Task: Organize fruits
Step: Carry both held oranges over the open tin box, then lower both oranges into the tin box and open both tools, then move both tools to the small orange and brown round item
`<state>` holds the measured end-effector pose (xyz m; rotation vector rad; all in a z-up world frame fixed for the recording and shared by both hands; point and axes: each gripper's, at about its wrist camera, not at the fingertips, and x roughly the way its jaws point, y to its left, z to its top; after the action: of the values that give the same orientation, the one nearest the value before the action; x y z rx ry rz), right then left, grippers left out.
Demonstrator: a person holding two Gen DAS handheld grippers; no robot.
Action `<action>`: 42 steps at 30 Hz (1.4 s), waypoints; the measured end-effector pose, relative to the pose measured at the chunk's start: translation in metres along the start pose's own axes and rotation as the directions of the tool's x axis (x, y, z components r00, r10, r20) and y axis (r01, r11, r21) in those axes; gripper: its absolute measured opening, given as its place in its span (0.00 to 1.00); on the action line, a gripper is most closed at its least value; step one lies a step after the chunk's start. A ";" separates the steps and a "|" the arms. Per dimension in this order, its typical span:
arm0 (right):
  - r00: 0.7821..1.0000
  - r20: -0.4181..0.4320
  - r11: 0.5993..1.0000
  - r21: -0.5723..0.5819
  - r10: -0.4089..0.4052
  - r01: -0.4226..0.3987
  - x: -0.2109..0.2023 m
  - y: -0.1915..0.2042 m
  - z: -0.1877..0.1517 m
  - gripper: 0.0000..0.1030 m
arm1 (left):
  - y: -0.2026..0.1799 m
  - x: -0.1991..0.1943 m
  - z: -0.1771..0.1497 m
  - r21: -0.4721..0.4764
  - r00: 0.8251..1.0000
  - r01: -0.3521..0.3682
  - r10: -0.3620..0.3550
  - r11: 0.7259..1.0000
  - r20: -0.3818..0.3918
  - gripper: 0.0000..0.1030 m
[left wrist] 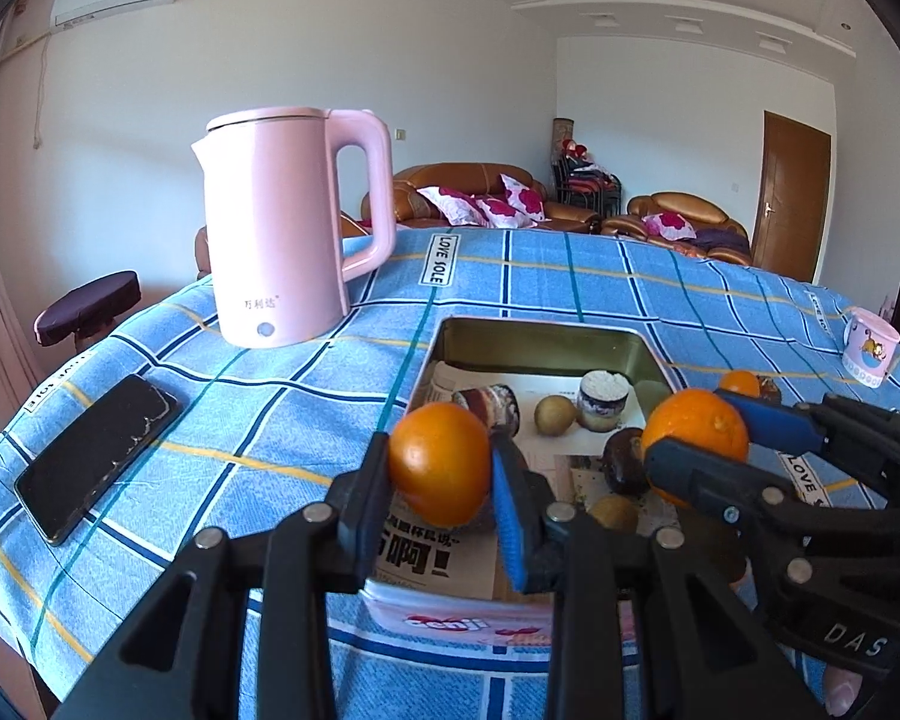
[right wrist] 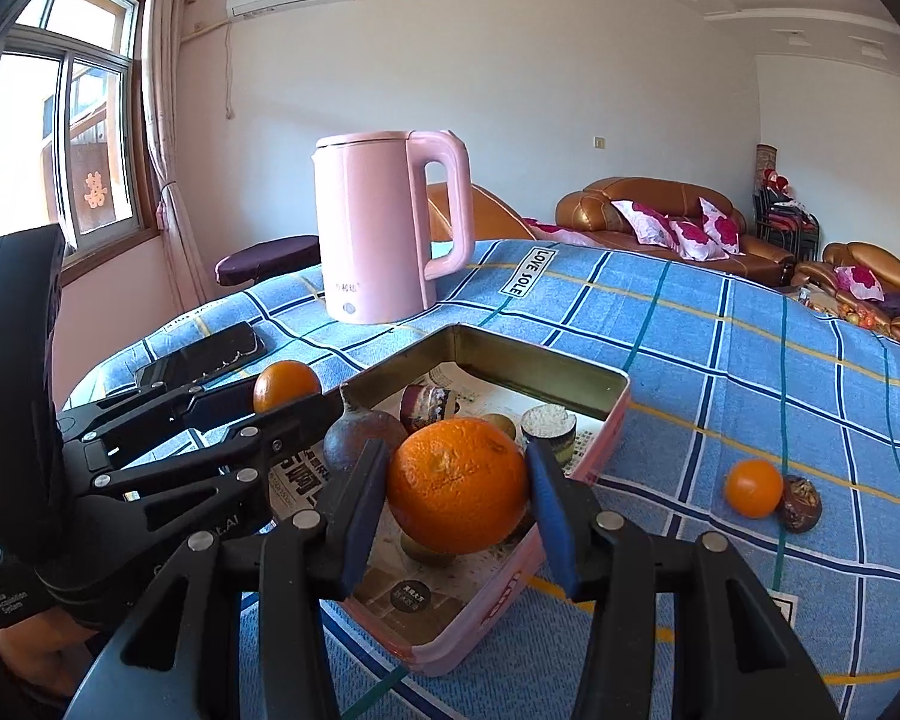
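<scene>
A rectangular metal tin, lined with newspaper, sits on the blue checked tablecloth. My left gripper is shut on a smooth orange held above the tin's near left edge; it also shows in the right wrist view. My right gripper is shut on a larger rough orange above the tin; it also shows in the left wrist view. In the tin lie a kiwi, two small jars and a dark fruit.
A pink kettle stands behind the tin to the left. A black phone lies at the left. A small orange and a dark fruit lie on the cloth right of the tin. A pink cup stands far right.
</scene>
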<state>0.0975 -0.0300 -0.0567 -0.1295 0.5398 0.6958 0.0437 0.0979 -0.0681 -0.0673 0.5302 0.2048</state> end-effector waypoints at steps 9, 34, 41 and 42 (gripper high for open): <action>0.998 -0.065 1.000 0.006 0.028 -0.028 0.009 0.001 -0.004 0.48 | -0.001 0.004 -0.003 0.010 1.000 -0.005 0.005 1.000 -0.019 0.34; 0.992 -0.001 0.990 0.060 -0.124 0.124 -0.046 -0.064 -0.003 0.57 | -0.055 -0.026 0.029 0.055 0.992 0.085 -0.089 0.995 0.085 0.82; 0.952 -0.030 0.937 0.170 -0.303 0.304 -0.075 -0.136 -0.011 0.58 | -0.123 -0.016 0.045 0.133 0.984 0.163 -0.172 0.978 0.056 0.82; 0.946 -0.038 0.928 0.184 -0.323 0.324 -0.077 -0.145 -0.012 0.58 | -0.132 -0.012 0.046 0.137 0.981 0.178 -0.186 0.974 0.045 0.82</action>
<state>0.1355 -0.1888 -0.0364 -0.0416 0.5724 0.3195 0.0845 -0.0276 -0.0208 0.0194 0.4757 -0.0083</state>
